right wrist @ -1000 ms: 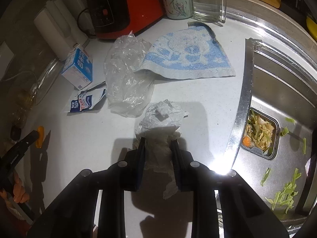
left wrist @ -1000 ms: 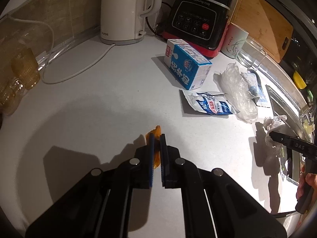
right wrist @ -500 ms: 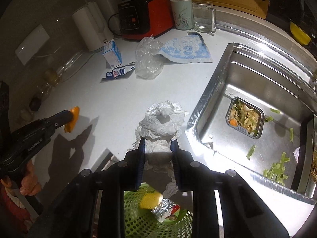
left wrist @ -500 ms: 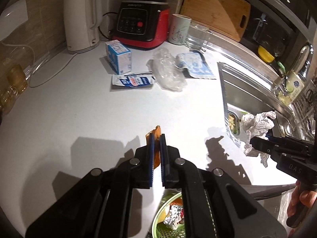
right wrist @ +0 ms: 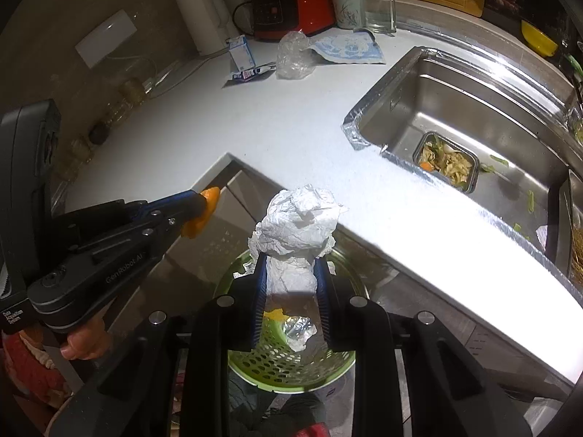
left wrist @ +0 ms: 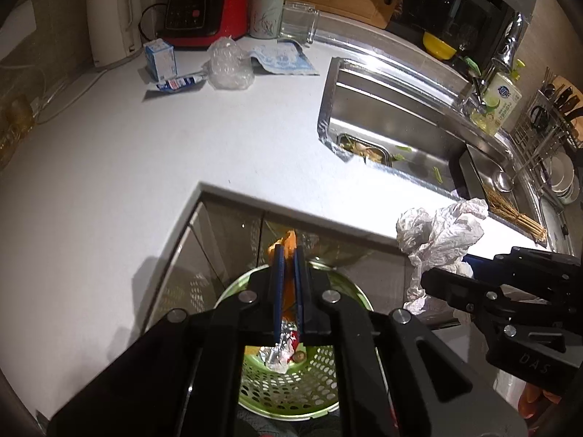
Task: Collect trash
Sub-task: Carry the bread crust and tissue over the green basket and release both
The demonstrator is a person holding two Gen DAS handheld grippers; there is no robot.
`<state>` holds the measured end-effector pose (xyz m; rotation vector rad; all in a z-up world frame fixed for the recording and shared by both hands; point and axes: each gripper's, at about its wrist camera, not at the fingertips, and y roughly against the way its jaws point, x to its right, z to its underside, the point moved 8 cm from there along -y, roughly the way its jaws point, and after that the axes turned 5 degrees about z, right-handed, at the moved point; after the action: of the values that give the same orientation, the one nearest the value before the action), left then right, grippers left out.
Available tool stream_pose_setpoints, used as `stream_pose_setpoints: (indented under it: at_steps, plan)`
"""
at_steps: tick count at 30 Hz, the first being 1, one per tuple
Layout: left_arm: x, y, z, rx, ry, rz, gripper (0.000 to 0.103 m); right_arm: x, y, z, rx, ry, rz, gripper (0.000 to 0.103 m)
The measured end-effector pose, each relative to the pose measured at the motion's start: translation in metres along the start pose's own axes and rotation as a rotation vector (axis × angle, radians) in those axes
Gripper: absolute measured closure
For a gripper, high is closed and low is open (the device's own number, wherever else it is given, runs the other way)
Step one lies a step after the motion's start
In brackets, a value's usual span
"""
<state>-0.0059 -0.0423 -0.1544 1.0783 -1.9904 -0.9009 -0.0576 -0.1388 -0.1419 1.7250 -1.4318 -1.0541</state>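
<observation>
- Left wrist view: left claw [left wrist: 288, 255] clamped tight on an orange peel [left wrist: 288, 245], peel sticking out past the tips.
- Claw hangs off the bench [left wrist: 145, 153] edge, above a green perforated bin [left wrist: 291, 386] on the floor side.
- Bin already has crumpled foil [left wrist: 280, 349] and something yellow in it.
- Right claw [right wrist: 291, 266] pinches a crumpled white paper wad [right wrist: 297, 225], jaws narrow, pads pressing both sides of it; wad bulges above the tips.
- Right wrist view: the wad sits over the same green bin [right wrist: 288, 364], just off the bench corner.
- Both claws close together, left one seen at the left of the right view with a hand [right wrist: 85, 340] on its grip.
- Still on the bench, far side: milk carton [left wrist: 160, 59], flat blue-and-white wrapper [left wrist: 178, 83], clear plastic bag [left wrist: 229, 65], blue-patterned cloth [left wrist: 282, 60].
- Sink [right wrist: 473, 109] at right holds a strainer tray full of food scraps [right wrist: 446, 162], green bits scattered round it.
</observation>
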Motion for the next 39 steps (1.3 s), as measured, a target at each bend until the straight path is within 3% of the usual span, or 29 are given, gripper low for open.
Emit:
stream_pose_setpoints:
  at_steps: [10, 17, 19, 24, 30, 39]
  plan:
    - [0.013, -0.034, 0.07, -0.093, 0.033, -0.027, 0.098, 0.002, 0.005, 0.047, -0.056, 0.037, -0.014, 0.076]
    - [0.016, -0.048, 0.091, -0.142, 0.056, -0.036, 0.096, 0.008, 0.005, 0.061, -0.074, 0.044, -0.016, 0.075]
    - [0.016, -0.049, 0.094, -0.153, 0.063, -0.042, 0.091, 0.009, 0.005, 0.064, -0.077, 0.042, -0.017, 0.075]
    - [0.018, -0.043, 0.094, -0.134, 0.072, -0.058, 0.055, 0.013, 0.005, 0.067, -0.082, 0.041, -0.022, 0.075]
    - [0.021, -0.033, 0.087, -0.118, 0.067, -0.069, 0.032, 0.014, 0.007, 0.066, -0.076, 0.038, -0.025, 0.075]
    - [0.003, -0.006, 0.072, -0.064, 0.084, -0.133, 0.012, 0.015, 0.007, 0.061, -0.067, 0.034, -0.037, 0.074]
